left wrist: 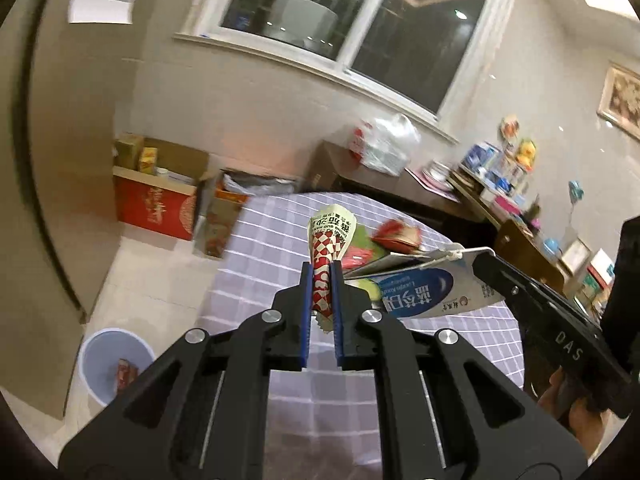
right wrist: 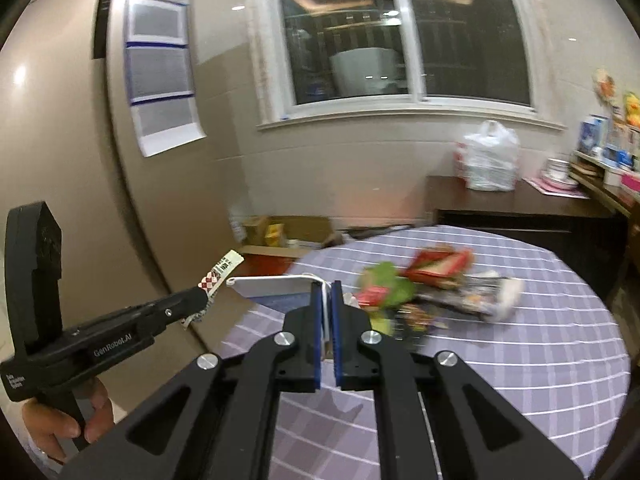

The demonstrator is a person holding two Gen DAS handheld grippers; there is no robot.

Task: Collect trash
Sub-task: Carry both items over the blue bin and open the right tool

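My left gripper [left wrist: 322, 276] is shut on a red-and-white checked paper wrapper [left wrist: 329, 240] and holds it above the table; it also shows in the right wrist view [right wrist: 218, 274]. My right gripper [right wrist: 326, 296] is shut on a flat white-and-blue toothpaste box [right wrist: 276, 286], held in the air; the box also shows in the left wrist view [left wrist: 424, 292], with the right gripper [left wrist: 482, 264] at its far end. More trash lies on the table: a green wrapper [right wrist: 386, 284], a red box [right wrist: 440, 262] and a dark packet [right wrist: 476, 298].
The round table has a lilac checked cloth [right wrist: 540, 344]. A pale blue bin [left wrist: 114, 364] with a red packet inside stands on the floor at the left. Cardboard boxes [left wrist: 156, 196] sit by the wall. A dark sideboard [right wrist: 512, 204] carries a white plastic bag [right wrist: 490, 158].
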